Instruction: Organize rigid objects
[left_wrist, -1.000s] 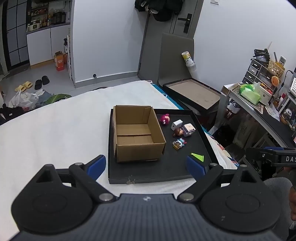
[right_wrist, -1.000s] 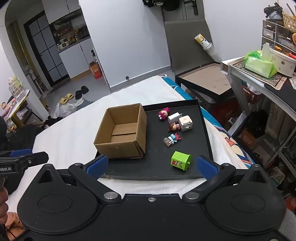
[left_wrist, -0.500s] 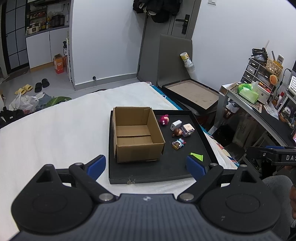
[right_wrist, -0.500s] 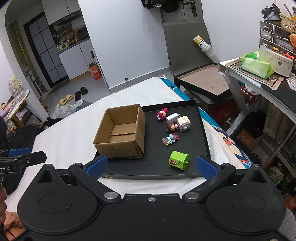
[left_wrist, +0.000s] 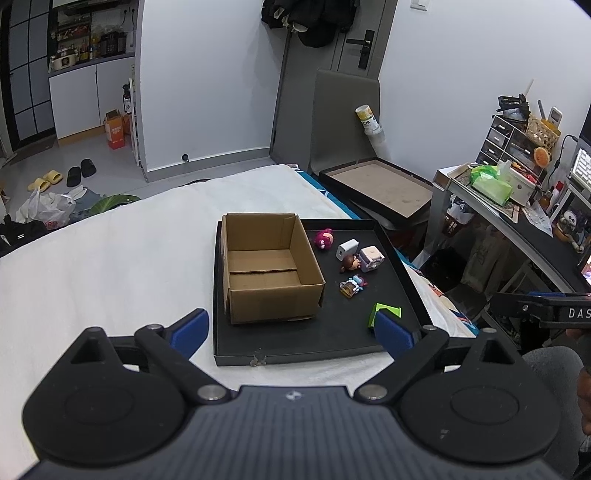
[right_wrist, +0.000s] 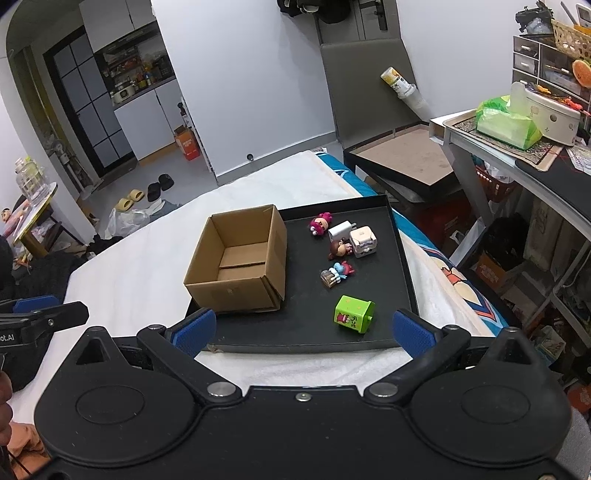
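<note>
An open, empty cardboard box (left_wrist: 267, 271) (right_wrist: 238, 264) stands on the left of a black tray (left_wrist: 332, 343) (right_wrist: 399, 258) on a white bed. Right of it lie a pink figure (right_wrist: 320, 224), a white charger (right_wrist: 340, 230), a brown-haired figure (right_wrist: 340, 249), a pale cube toy (right_wrist: 364, 242), a blue figure (right_wrist: 337, 273) and a green bin toy (right_wrist: 354, 313) (left_wrist: 384, 309). My left gripper (left_wrist: 291, 330) is open and empty, held back over the tray's near edge. My right gripper (right_wrist: 301, 330) is open and empty, also short of the tray.
A second black tray (left_wrist: 380, 188) lies on the floor past the bed. A cluttered desk (right_wrist: 524, 147) stands on the right. The white bed (left_wrist: 110, 258) stretches to the left. Shoes and bags lie on the far floor (left_wrist: 55, 184).
Both grippers have drawn back and risen a little; the tray and toys look slightly smaller and farther. Nothing on the tray has moved.
</note>
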